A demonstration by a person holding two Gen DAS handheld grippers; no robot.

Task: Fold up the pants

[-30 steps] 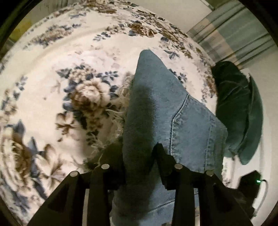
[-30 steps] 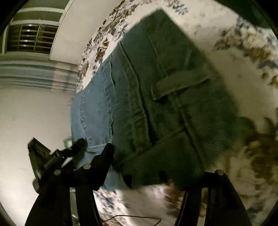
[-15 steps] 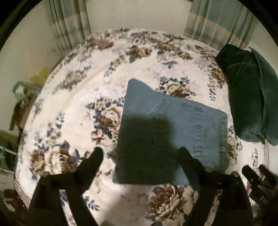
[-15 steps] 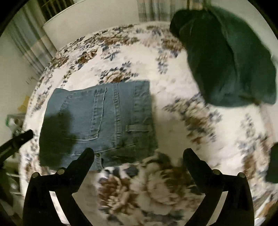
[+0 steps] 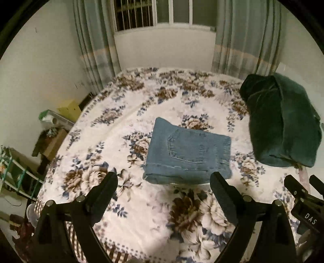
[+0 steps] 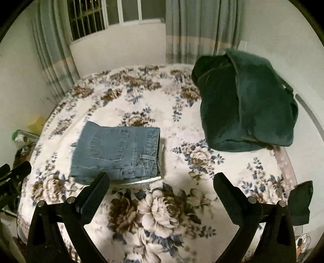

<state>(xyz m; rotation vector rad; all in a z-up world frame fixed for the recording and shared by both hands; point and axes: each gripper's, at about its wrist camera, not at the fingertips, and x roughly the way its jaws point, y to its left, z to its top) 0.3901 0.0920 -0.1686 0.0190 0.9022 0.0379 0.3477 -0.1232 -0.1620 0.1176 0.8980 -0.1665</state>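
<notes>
The blue denim pants lie folded into a compact rectangle on the floral bed cover, back pocket up. They also show in the right wrist view, left of centre. My left gripper is open and empty, raised above the bed just in front of the pants. My right gripper is open and empty, also raised, with the pants ahead of its left finger. Neither gripper touches the cloth.
A dark green pillow lies at the right side of the bed, also in the right wrist view. Curtains and a window stand behind. Boxes and clutter sit at the bed's left. A small dark cloth lies at the right edge.
Both grippers have let go of the pants, opened wide, and pulled back and up from the bed. The folded pants now lie flat on the cover.
</notes>
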